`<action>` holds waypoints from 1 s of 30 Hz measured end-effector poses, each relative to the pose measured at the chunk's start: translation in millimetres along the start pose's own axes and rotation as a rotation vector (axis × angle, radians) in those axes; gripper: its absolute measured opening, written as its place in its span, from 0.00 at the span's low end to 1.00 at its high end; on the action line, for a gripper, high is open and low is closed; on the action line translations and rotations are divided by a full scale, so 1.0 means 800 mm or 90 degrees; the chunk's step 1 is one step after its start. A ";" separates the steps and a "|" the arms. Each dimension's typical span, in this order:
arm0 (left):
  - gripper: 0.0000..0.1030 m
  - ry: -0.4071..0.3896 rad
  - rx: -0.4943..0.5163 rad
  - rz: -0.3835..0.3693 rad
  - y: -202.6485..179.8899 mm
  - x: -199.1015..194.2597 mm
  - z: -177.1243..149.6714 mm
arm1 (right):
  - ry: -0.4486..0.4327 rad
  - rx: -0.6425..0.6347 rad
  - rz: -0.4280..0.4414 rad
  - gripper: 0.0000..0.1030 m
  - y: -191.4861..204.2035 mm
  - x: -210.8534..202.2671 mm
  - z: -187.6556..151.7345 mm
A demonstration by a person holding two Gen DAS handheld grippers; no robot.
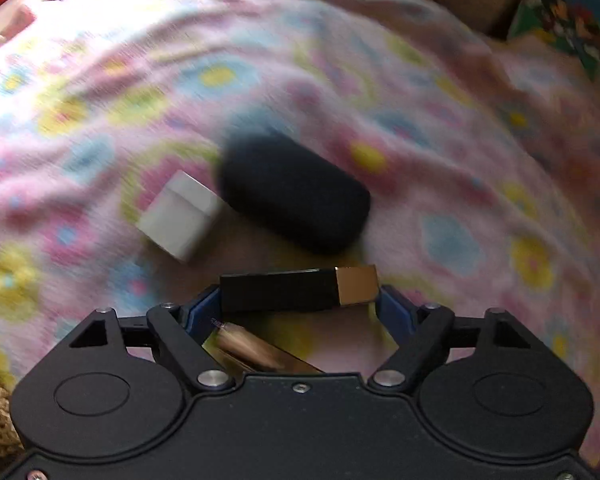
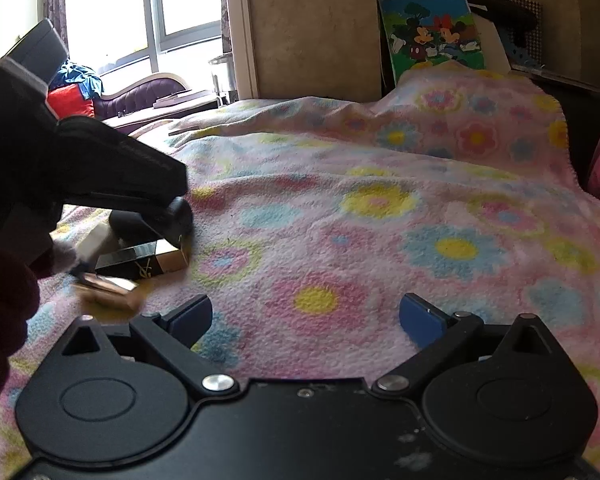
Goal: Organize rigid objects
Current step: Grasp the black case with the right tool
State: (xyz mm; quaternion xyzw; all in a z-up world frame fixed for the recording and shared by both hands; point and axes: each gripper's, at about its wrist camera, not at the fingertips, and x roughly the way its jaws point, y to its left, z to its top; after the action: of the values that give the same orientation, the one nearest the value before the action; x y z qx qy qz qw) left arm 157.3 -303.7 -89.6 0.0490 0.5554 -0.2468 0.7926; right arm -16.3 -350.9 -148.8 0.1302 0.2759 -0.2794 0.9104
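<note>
The left gripper (image 1: 300, 304) is clamping a black-and-gold box (image 1: 298, 289) crosswise between its fingers at lower centre. Just above, a black case (image 1: 294, 194) and white box (image 1: 178, 216) are lying on the flowered blanket (image 1: 440, 184), with a gold tube (image 1: 246, 346) lying beneath the fingers. The right gripper (image 2: 306, 320) is hovering wide open, holding nothing.

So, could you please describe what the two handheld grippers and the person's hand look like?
Both grippers, left gripper and right gripper, have matte black bodies with round housings, silver pivot bolts and blue finger pads. The person's hand wears a dark maroon knit glove. No cables are visible.
</note>
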 end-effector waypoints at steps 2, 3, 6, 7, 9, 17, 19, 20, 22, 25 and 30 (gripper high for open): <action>0.75 -0.011 0.037 0.029 -0.015 -0.001 -0.008 | 0.003 -0.002 -0.001 0.99 0.001 0.001 0.001; 0.74 -0.010 0.050 0.039 -0.021 -0.001 -0.011 | 0.006 -0.003 -0.002 0.99 0.002 0.001 0.002; 0.74 -0.022 0.052 0.035 -0.025 -0.010 -0.013 | 0.017 -0.009 -0.006 0.99 0.004 0.002 0.006; 0.74 -0.028 0.048 0.030 -0.022 -0.014 -0.010 | 0.017 -0.012 -0.006 0.99 0.005 0.001 0.009; 0.76 -0.051 0.036 0.036 -0.017 -0.026 -0.006 | 0.016 -0.018 -0.003 0.99 0.009 0.000 0.015; 0.77 -0.088 -0.013 0.053 0.031 -0.055 0.027 | 0.009 0.006 0.058 0.99 0.037 0.013 0.070; 0.77 -0.093 -0.030 0.060 0.041 -0.059 0.034 | 0.011 -0.003 0.075 0.99 0.053 0.025 0.088; 0.77 -0.102 -0.044 0.067 0.046 -0.063 0.036 | 0.015 -0.015 0.079 0.98 0.063 0.034 0.098; 0.77 -0.118 -0.073 0.064 0.058 -0.073 0.038 | 0.015 -0.047 0.086 0.92 0.087 0.054 0.114; 0.77 -0.157 -0.125 0.034 0.073 -0.095 0.039 | 0.019 -0.080 0.120 0.76 0.122 0.086 0.131; 0.76 -0.212 -0.200 0.042 0.097 -0.118 0.043 | 0.051 -0.079 0.231 0.67 0.172 0.127 0.146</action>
State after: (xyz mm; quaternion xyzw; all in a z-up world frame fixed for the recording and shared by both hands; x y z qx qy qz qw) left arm 196.6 -216.0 -6.2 -0.0980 0.4466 -0.1358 0.8789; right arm 183.9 -329.5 -100.5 0.1321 0.3004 -0.0878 0.9405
